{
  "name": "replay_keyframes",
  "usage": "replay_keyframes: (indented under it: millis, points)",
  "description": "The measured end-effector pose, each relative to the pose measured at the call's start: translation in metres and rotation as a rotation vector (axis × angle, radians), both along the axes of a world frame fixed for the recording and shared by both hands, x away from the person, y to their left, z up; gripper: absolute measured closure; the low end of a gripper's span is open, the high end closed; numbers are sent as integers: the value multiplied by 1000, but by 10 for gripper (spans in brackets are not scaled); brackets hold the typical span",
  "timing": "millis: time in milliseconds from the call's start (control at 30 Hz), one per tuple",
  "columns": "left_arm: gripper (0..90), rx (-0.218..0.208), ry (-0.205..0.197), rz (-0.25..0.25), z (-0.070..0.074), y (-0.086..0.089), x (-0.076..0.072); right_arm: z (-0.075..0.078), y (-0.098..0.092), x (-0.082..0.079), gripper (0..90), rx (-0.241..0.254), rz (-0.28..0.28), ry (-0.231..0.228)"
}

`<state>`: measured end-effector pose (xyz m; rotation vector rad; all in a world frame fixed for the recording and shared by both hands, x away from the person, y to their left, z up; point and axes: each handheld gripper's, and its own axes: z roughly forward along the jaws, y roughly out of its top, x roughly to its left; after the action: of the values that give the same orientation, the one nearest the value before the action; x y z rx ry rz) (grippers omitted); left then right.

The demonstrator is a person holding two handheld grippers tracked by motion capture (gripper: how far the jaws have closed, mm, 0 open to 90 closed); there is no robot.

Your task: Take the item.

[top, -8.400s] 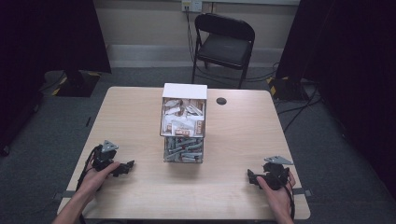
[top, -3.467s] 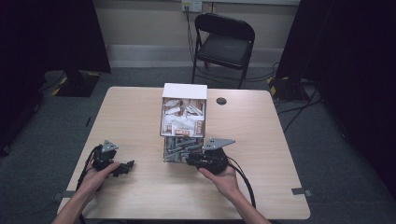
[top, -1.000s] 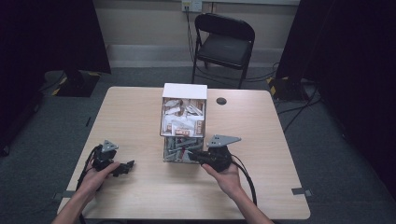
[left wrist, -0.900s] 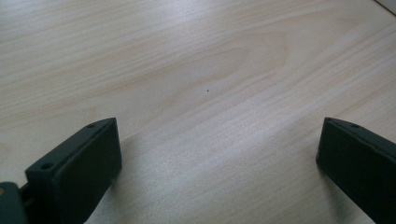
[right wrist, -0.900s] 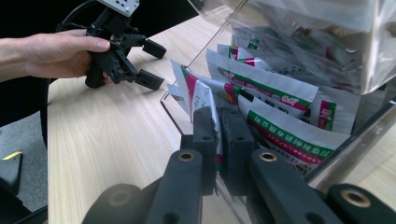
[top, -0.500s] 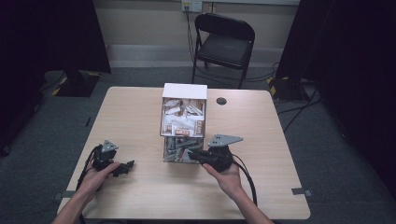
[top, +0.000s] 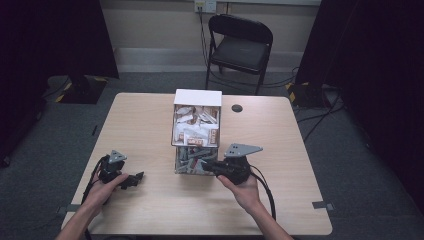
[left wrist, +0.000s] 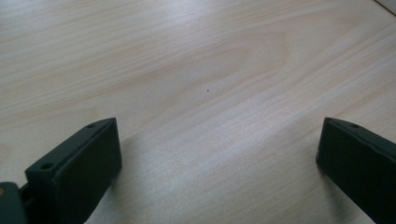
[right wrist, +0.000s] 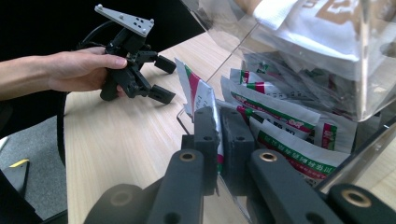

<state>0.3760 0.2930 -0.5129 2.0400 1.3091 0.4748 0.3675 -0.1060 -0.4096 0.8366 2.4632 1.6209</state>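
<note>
A clear dispenser box (top: 196,125) with a white top stands mid-table, stuffed with sachets. Its lower tray (top: 192,159) holds white packets with green and red stripes (right wrist: 280,116). My right gripper (top: 207,166) reaches into that tray from the right. In the right gripper view its jaws (right wrist: 220,116) are shut on the edge of one striped packet (right wrist: 198,95), which stands upright at the tray's mouth. My left gripper (top: 134,179) rests on the table at the front left, held by a hand. Its jaws (left wrist: 219,158) stand wide open over bare wood.
The wooden table (top: 140,120) has a small black round cap (top: 237,108) behind the dispenser on the right. A black folding chair (top: 240,42) stands beyond the far edge. Cables trail from both grippers toward the near edge.
The right hand has come from the table's front right corner to the dispenser's lower tray and closed on a packet. Over the last second it has barely shifted. The left hand has stayed put.
</note>
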Motion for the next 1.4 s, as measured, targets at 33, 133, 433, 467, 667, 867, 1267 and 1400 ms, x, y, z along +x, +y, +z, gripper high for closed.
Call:
replay_keyframes:
  millis: [33, 133, 433, 467, 667, 867, 1267, 1400]
  points:
    - [0, 0, 0, 0, 0, 0, 0, 0, 0, 0, 860, 1, 1, -2]
    - [0, 0, 0, 0, 0, 0, 0, 2, -1, -1, 860, 6, 0, -6]
    - [0, 0, 0, 0, 0, 0, 0, 6, -8, -4, 860, 12, -11, -3]
    - [0, 0, 0, 0, 0, 0, 0, 6, -9, -4, 860, 11, -13, -4]
    - [0, 0, 0, 0, 0, 0, 0, 8, -14, -7, 861, 10, -24, -4]
    - [0, 0, 0, 0, 0, 0, 0, 11, -20, -9, 860, 2, -32, -4]
    - [0, 0, 0, 0, 0, 0, 0, 8, -38, -12, 861, 19, -64, 1]
    - [0, 0, 0, 0, 0, 0, 0, 9, -42, -12, 861, 23, -69, -2]
